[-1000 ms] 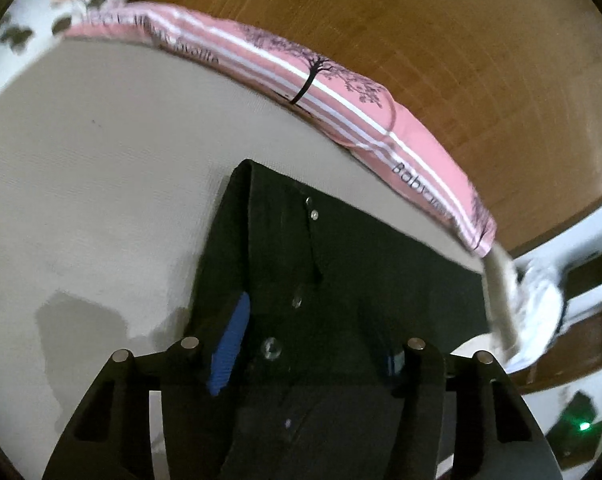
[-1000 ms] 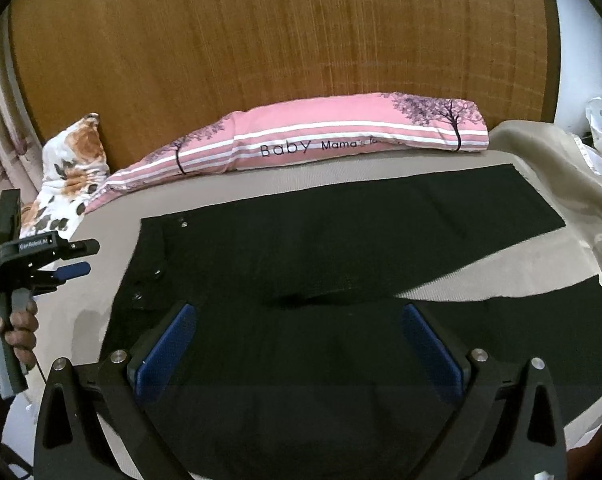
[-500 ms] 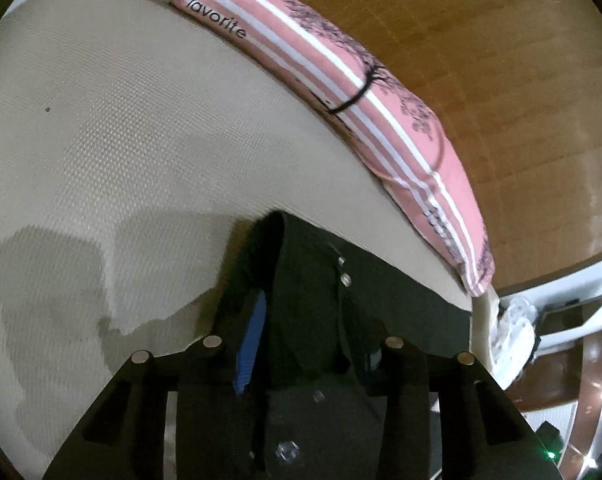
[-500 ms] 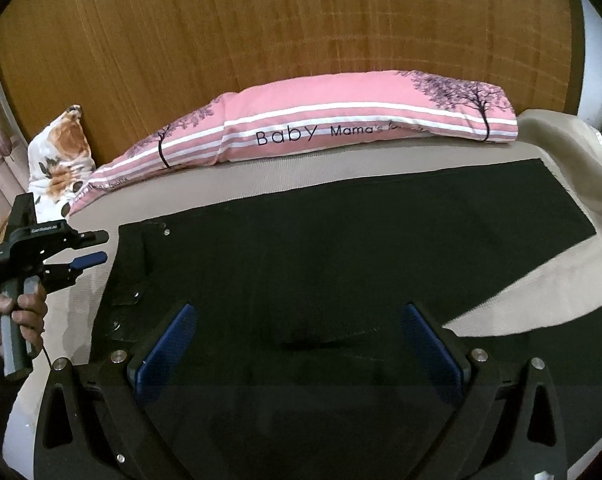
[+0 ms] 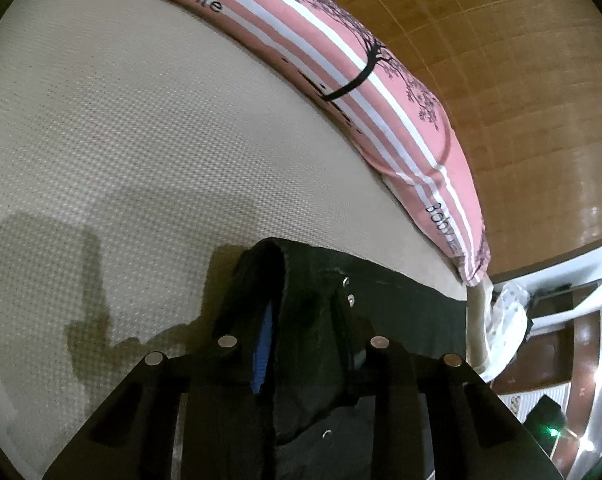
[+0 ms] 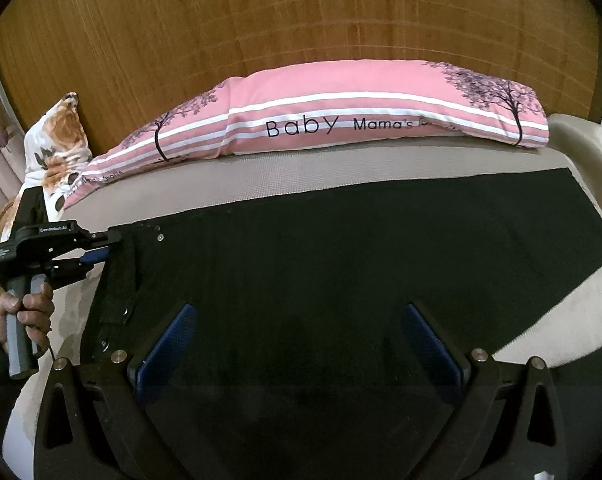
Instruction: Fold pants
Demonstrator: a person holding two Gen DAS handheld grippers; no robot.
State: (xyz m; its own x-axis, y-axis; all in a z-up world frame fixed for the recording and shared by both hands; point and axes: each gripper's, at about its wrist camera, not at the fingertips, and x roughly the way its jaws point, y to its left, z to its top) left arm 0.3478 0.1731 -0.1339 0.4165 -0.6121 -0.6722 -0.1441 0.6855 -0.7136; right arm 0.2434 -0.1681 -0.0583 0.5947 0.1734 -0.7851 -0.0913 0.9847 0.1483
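Black pants (image 6: 341, 264) lie spread on the beige bed, waistband at the left, legs running right. In the left wrist view my left gripper (image 5: 307, 332) is shut on the bunched waistband (image 5: 297, 280) of the pants and lifts it off the sheet. The right wrist view shows the left gripper (image 6: 109, 246) at the waistband's far corner, held by a hand. My right gripper (image 6: 301, 340) is open, its blue pads (image 6: 165, 344) wide apart just above the middle of the pants, holding nothing.
A long pink striped pillow (image 6: 341, 116) lies along the wooden headboard (image 6: 301, 20). A floral pillow (image 6: 57, 140) sits at the far left. Beige bedding (image 6: 581, 136) is bunched at the right edge. A bedside unit (image 5: 561, 320) stands beyond the mattress.
My left gripper has closed on the waistband corner and raised it. My right gripper has moved lower and closer over the pants, still open.
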